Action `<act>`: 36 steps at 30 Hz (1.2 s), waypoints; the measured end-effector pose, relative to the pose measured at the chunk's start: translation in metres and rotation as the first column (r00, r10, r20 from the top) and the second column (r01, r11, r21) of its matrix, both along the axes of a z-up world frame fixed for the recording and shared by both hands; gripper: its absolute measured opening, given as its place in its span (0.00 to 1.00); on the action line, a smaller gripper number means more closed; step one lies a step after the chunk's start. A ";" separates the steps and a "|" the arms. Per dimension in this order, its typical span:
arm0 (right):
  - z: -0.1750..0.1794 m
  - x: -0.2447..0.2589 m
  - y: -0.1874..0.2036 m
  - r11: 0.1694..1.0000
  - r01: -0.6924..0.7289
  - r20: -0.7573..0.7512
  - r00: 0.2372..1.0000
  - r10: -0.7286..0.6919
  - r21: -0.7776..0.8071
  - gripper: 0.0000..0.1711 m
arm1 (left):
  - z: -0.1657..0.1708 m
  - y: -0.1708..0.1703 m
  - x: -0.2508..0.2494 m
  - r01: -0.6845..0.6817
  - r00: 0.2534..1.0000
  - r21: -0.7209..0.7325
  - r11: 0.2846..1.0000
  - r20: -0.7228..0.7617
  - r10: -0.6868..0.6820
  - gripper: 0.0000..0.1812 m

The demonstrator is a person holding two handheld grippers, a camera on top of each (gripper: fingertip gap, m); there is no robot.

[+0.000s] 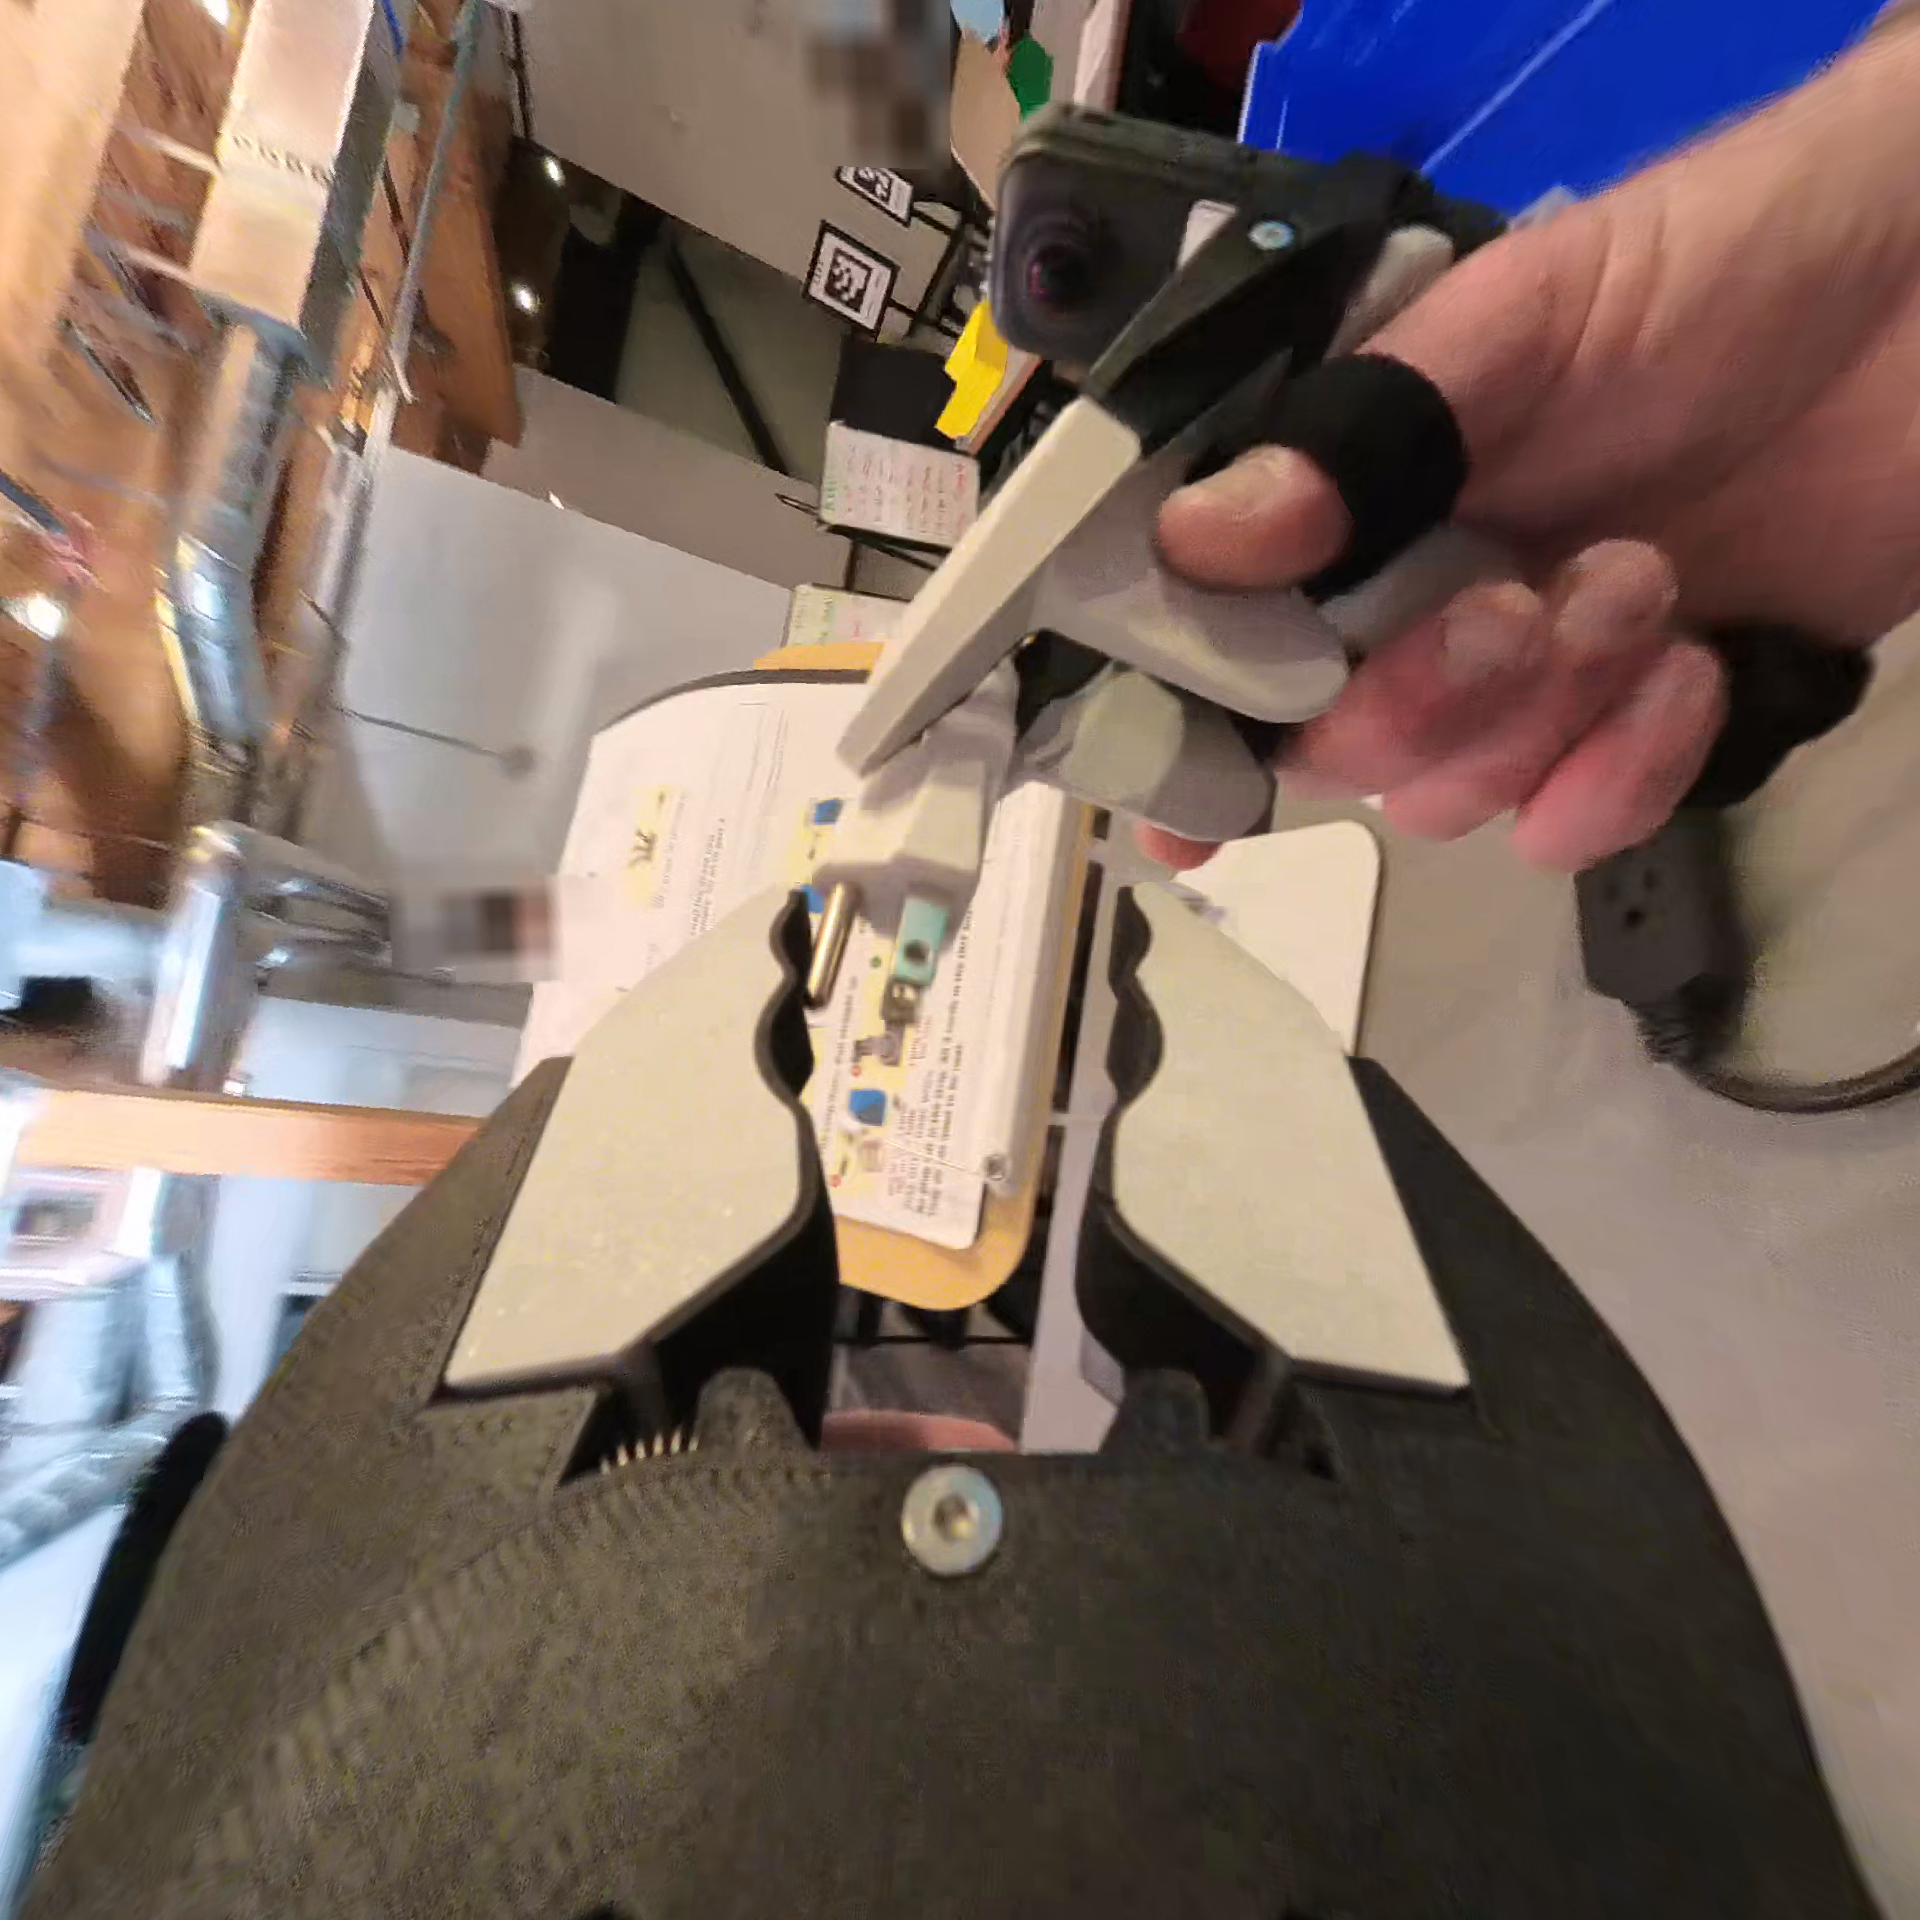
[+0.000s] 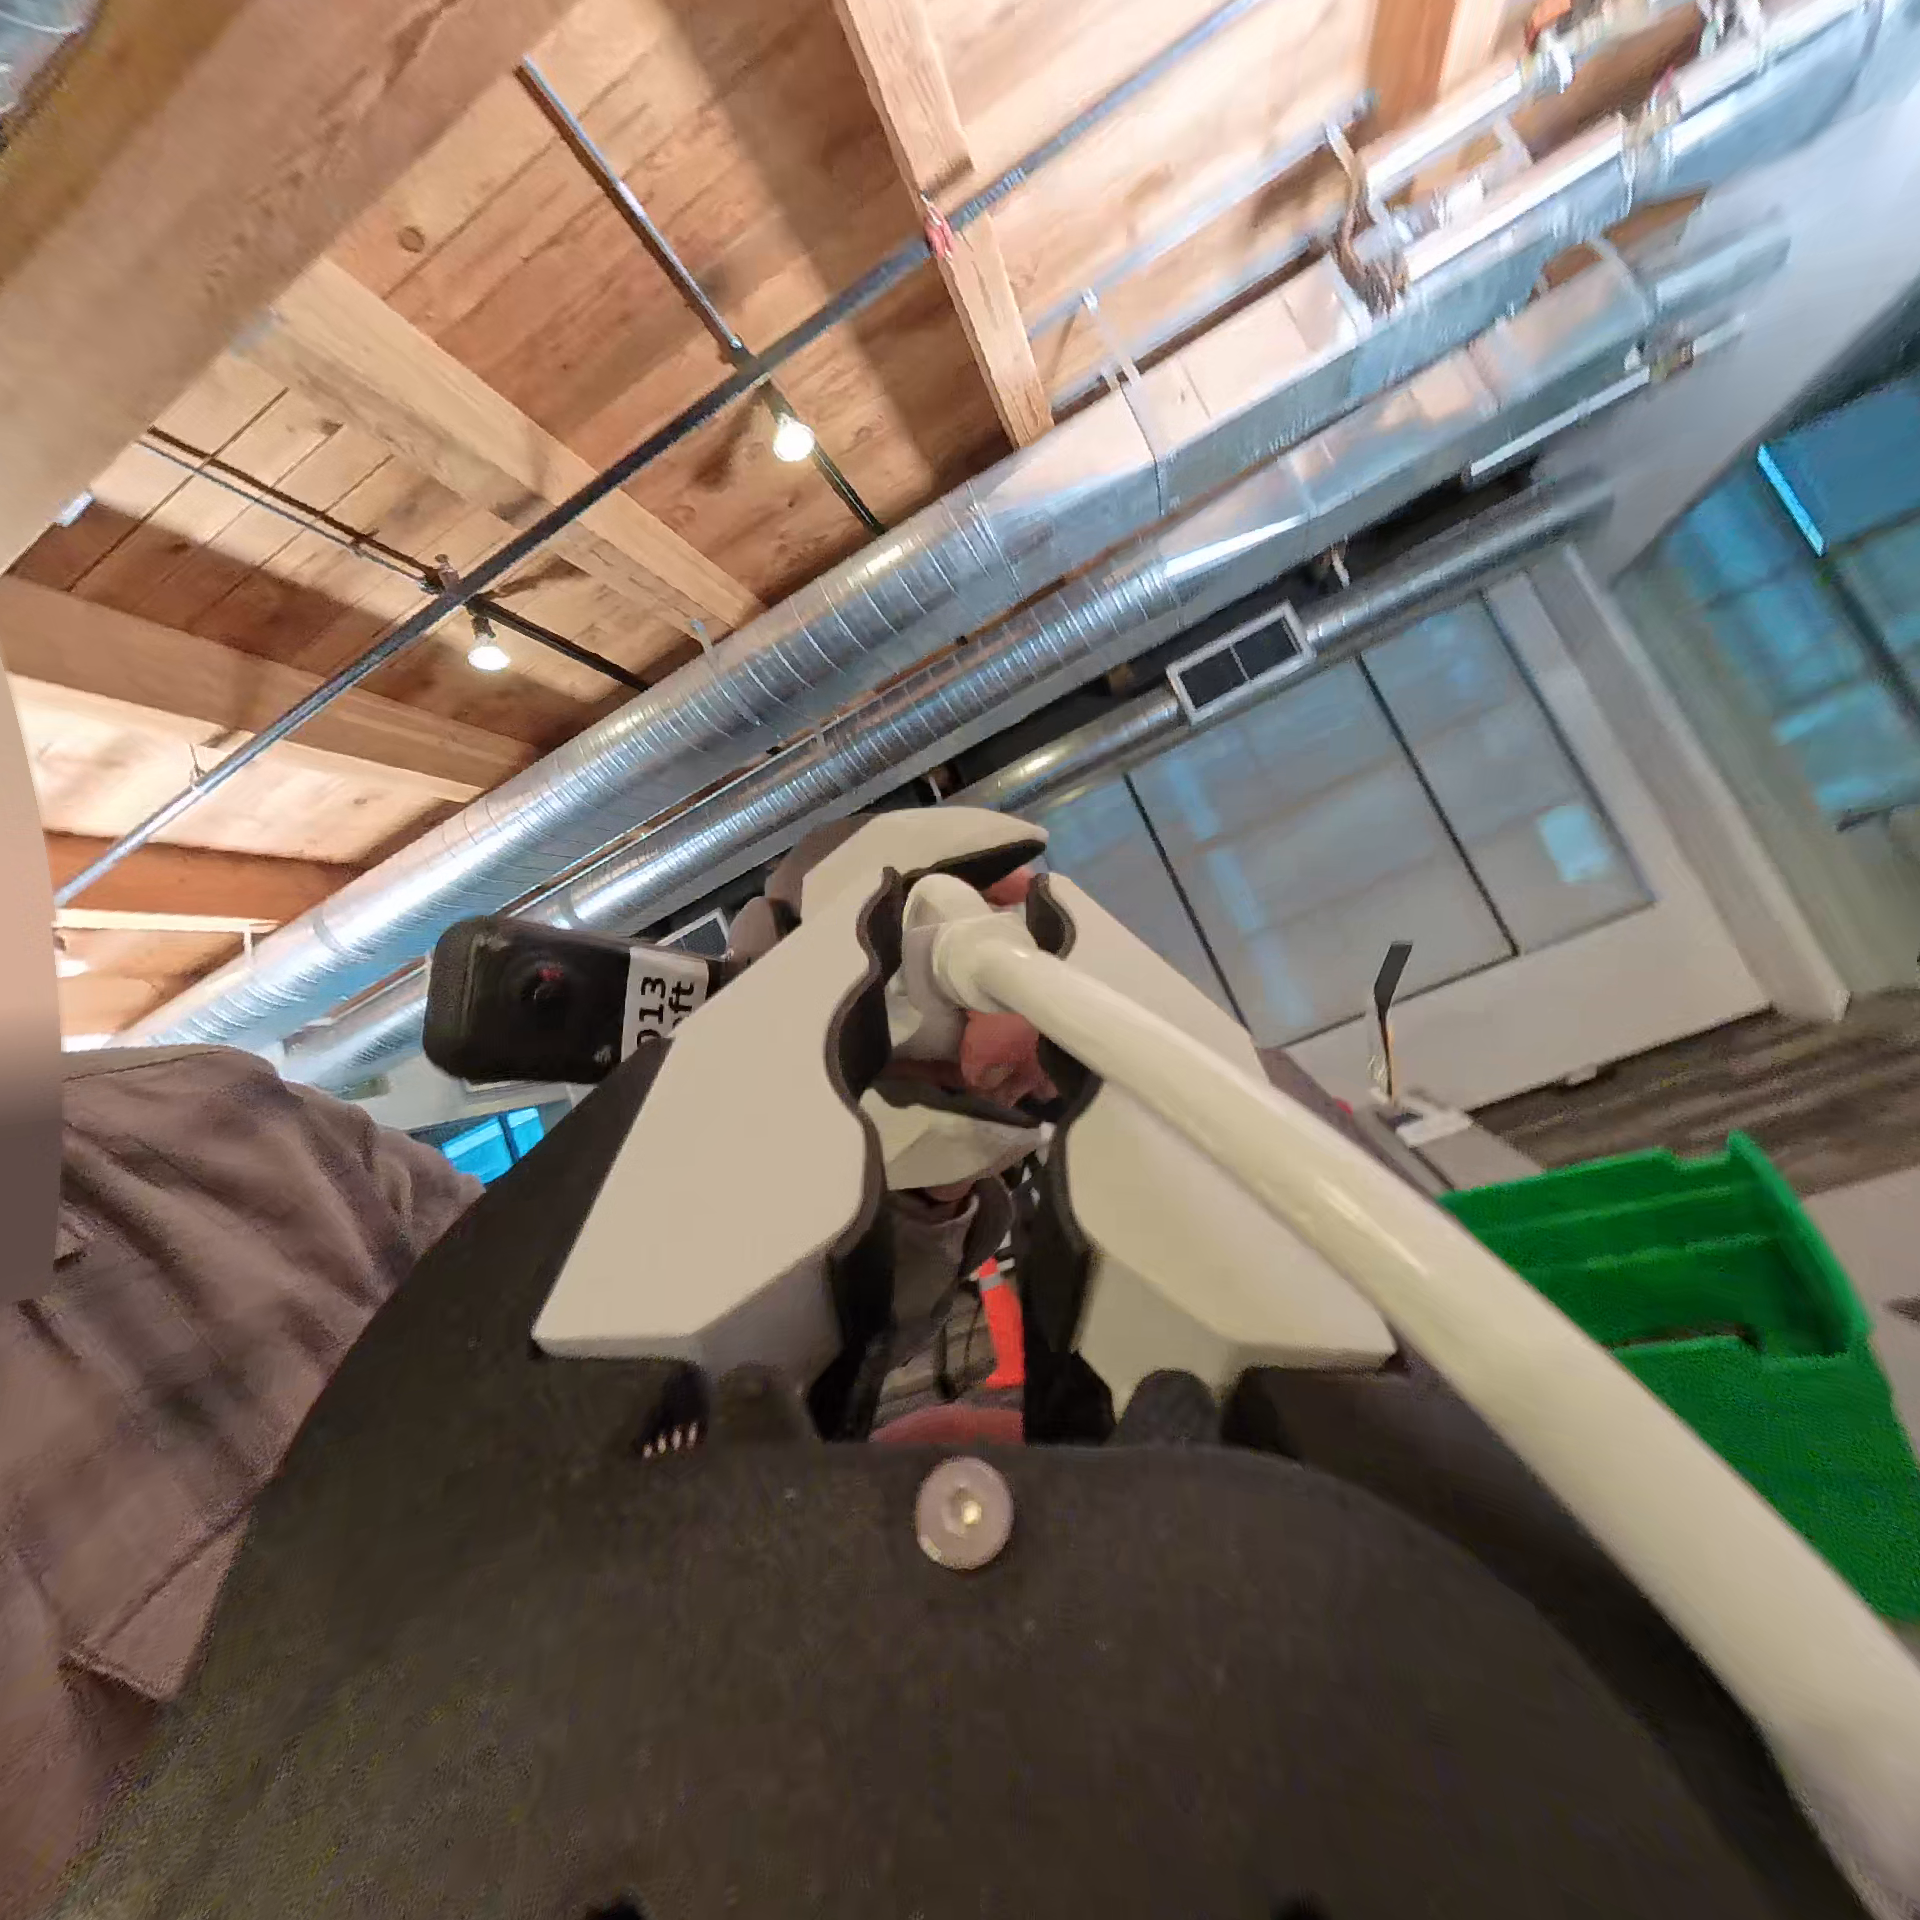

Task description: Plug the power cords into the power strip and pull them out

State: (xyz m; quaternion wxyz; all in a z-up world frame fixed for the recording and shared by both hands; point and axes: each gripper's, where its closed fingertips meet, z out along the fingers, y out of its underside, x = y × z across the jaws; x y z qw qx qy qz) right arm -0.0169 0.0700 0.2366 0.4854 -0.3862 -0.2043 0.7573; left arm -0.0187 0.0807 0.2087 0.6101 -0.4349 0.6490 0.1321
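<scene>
Left gripper point(image 1: 961, 966), jaws spread and empty, faces the white three-prong plug point(image 1: 894, 862) pinched aloft by the right gripper point(image 2: 961, 987), white cord point(image 2: 1299, 1174) trailing; black power strip point(image 1: 1652, 914) lies at the grey desk's point(image 1: 1662, 1351) edge; insertion apparently pending, requiring prong alignment.

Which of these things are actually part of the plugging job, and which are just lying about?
Part of the job:
- white plug, held by the right hand-held gripper
- its white cord
- black power strip
- left hand-held gripper, open and empty

Just lying about:
- green bin
- blue bin
- printed sheet
</scene>
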 end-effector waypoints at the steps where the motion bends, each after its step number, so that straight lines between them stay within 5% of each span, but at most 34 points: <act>1: -0.004 -0.003 -0.001 1.000 -0.013 0.006 1.000 0.013 -0.025 0.13 | -0.001 0.000 -0.001 -0.007 1.000 0.039 0.999 -0.004 0.007 0.27; 5: -0.020 -0.016 -0.007 0.996 -0.038 0.049 0.998 0.042 -0.086 0.13 | -0.007 -0.005 -0.003 0.003 0.999 0.143 0.990 -0.050 0.004 0.16; 11: -0.029 -0.021 -0.020 0.992 -0.107 0.098 0.989 0.113 -0.061 0.13 | -0.017 -0.017 -0.007 0.036 0.999 0.069 0.997 -0.044 -0.033 0.14; 16: -0.041 -0.034 -0.046 0.971 -0.240 0.279 0.933 0.228 0.007 0.44 | -0.011 -0.030 -0.010 0.093 0.995 0.022 0.995 -0.023 -0.093 0.14; 18: -0.039 -0.034 -0.050 0.961 -0.274 0.302 0.919 0.251 0.033 0.41 | -0.009 -0.037 -0.009 0.127 0.992 0.006 0.992 -0.023 -0.127 0.14; 24: -0.042 -0.045 -0.044 0.953 -0.302 0.234 0.925 0.299 -0.023 0.47 | -0.011 -0.050 -0.005 0.182 0.983 -0.056 0.982 -0.006 -0.183 0.14; 30: -0.054 -0.031 -0.032 0.948 -0.306 -0.012 0.952 0.306 -0.087 0.59 | 0.013 -0.060 -0.022 0.243 0.958 -0.152 0.958 0.194 -0.212 0.14; 36: -0.061 -0.061 -0.095 0.912 -0.411 0.141 0.904 0.405 0.015 0.59 | 0.016 -0.056 -0.032 0.258 0.943 -0.202 0.945 0.264 -0.201 0.14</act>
